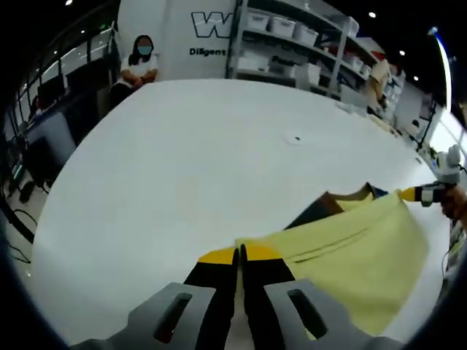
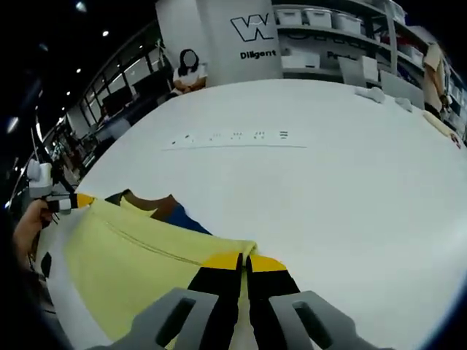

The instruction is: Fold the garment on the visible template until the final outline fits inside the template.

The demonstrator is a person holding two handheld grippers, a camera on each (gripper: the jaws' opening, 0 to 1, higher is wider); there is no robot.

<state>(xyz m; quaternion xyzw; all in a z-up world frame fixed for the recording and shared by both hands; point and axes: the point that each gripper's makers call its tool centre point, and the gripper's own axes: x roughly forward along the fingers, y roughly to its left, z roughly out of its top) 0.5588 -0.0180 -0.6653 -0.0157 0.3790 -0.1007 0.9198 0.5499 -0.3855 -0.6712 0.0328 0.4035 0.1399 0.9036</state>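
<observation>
Yellow garment (image 1: pixel 350 255) lies in the lower right of the left gripper view, on the white table (image 1: pixel 182 168), with brown and blue parts at its far edge. The left gripper (image 1: pixel 240 255) is clamped on one corner and the right gripper (image 2: pixel 244 260) on another. The fold probably goes well if both corners travel together, low and taut, so the edge lands straight.
</observation>
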